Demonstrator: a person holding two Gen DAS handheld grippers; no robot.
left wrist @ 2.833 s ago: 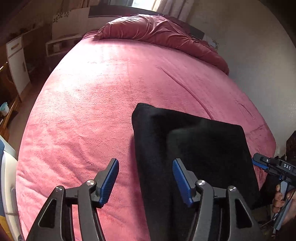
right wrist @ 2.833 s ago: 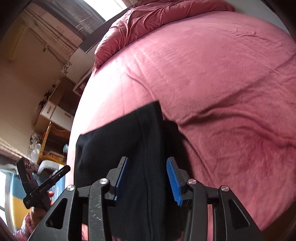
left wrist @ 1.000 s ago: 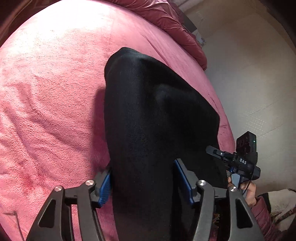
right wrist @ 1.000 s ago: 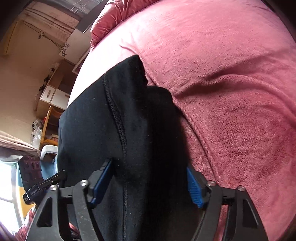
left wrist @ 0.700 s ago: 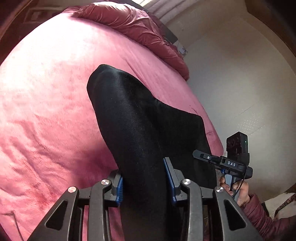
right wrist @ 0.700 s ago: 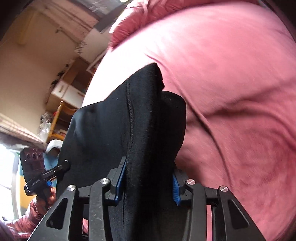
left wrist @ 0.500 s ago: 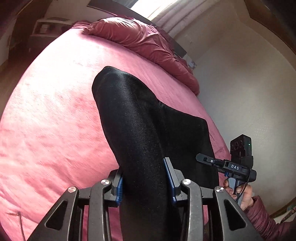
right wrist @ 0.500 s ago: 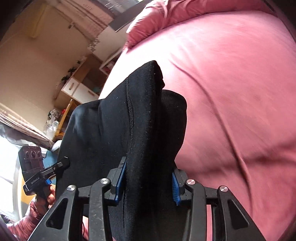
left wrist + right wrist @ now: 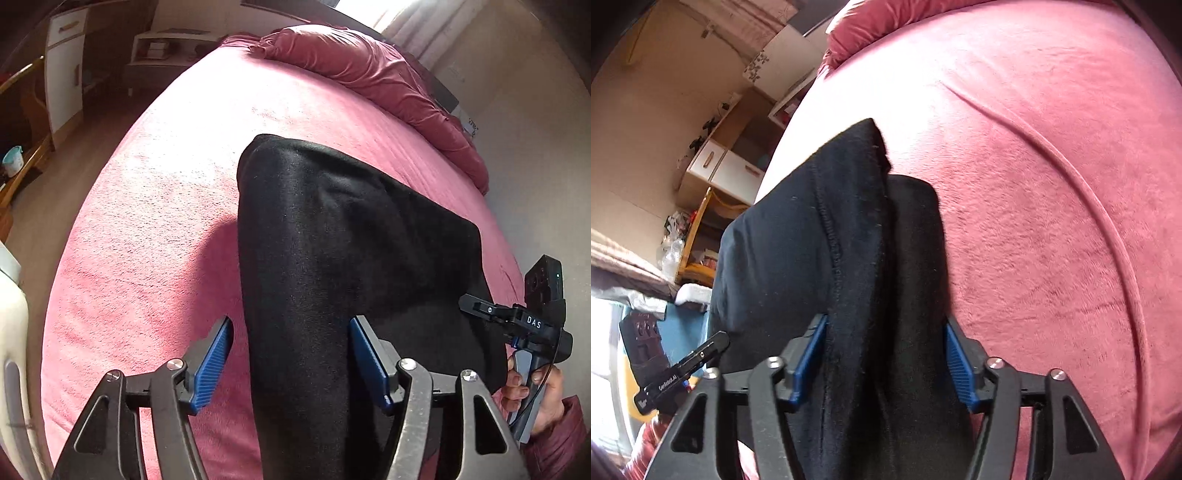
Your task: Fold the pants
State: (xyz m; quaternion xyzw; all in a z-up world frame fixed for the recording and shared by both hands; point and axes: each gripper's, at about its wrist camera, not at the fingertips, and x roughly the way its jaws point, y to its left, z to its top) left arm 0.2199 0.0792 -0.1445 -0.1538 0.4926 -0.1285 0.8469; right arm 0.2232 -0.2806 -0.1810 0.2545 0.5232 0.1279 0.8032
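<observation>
Each hand-held gripper, left (image 9: 290, 356) and right (image 9: 884, 360), has just opened wide, letting go of compactly folded black pants (image 9: 351, 258) on the pink bed (image 9: 155, 206); folding seems nearly finished.

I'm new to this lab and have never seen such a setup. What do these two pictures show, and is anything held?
There is no robot. A person holds a two-finger tool in each hand, each with a fisheye camera looking along its fingers. One picture is from the left tool, the other from the right tool. Folded black pants rest on a pink bed cover. Both tools straddle the pants' near end, and their jaws have just been opening. The left pads stand clear of the cloth, and the right seems to have let go too.
</observation>
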